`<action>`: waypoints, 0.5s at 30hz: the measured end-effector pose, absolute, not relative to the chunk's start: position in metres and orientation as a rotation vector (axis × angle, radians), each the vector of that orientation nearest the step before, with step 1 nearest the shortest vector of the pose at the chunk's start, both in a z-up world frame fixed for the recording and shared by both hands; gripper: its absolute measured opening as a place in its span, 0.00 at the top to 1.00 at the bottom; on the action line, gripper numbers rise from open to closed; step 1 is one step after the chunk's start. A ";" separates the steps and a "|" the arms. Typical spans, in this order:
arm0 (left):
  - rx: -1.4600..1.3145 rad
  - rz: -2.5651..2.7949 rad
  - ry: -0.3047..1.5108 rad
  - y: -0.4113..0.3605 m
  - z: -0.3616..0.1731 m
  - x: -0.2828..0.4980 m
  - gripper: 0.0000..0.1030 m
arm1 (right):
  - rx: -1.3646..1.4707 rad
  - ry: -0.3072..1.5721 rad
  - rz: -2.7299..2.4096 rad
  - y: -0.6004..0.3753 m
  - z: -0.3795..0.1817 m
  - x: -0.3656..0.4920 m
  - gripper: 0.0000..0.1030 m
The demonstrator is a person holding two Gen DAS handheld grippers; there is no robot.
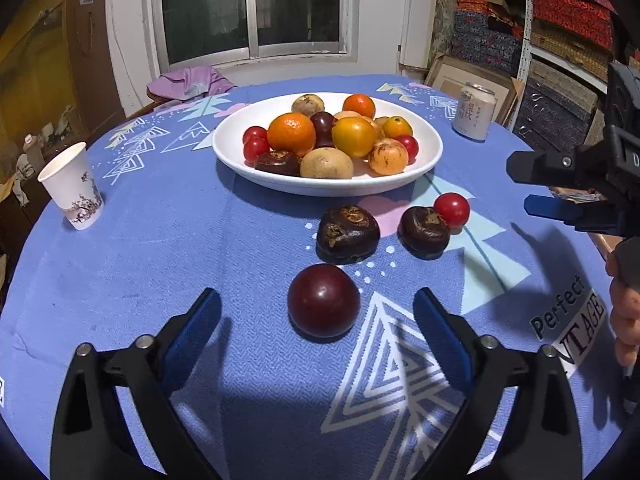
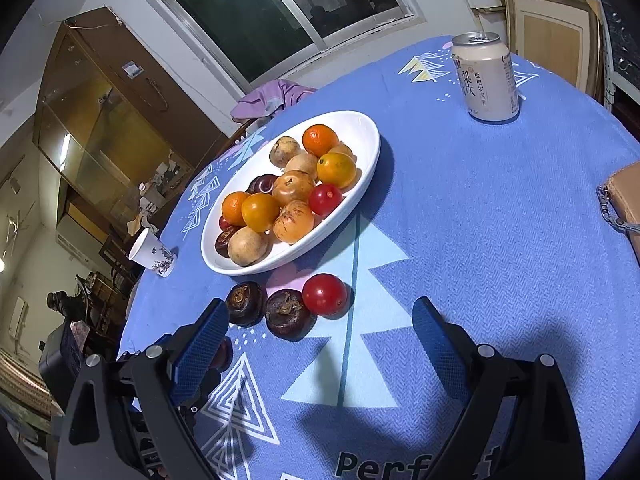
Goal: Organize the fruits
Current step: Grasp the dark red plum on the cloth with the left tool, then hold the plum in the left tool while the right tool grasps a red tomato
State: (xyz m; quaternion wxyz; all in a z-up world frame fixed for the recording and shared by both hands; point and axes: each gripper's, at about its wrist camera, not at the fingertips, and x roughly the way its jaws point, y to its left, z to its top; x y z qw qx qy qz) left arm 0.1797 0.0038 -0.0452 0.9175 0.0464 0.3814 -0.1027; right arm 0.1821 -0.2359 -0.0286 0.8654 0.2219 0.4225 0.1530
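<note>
Left gripper [image 1: 318, 320] wide apart around dark plum [image 1: 323, 300], not touching; right gripper [image 2: 320, 344] apart, empty.

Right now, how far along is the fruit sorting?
Mostly done: the white plate already holds about a dozen fruits. In hand: nothing yet; the left gripper is open around the dark plum, pads not touching. Left: that plum, two water chestnuts and a cherry tomato on the cloth. The right gripper is open and empty.
</note>
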 end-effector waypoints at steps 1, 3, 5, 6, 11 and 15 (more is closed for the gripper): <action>0.090 -0.228 0.793 0.003 -0.046 0.181 0.24 | 0.462 0.886 0.321 -0.235 -0.029 0.182 0.09; 0.080 -0.247 0.811 0.003 -0.048 0.183 0.34 | 0.453 0.886 0.321 -0.234 -0.029 0.182 0.09; 0.060 -0.253 0.829 0.004 -0.051 0.187 0.35 | 0.449 0.886 0.323 -0.233 -0.029 0.182 0.09; 0.049 -0.254 0.834 0.005 -0.052 0.188 0.35 | 0.449 0.886 0.322 -0.233 -0.029 0.182 0.09; 0.022 -0.260 0.842 0.004 -0.053 0.195 0.36 | 0.442 0.890 0.316 -0.231 -0.030 0.182 0.09; 0.019 -0.281 0.868 0.000 -0.057 0.201 0.47 | 0.425 0.897 0.313 -0.229 -0.032 0.182 0.09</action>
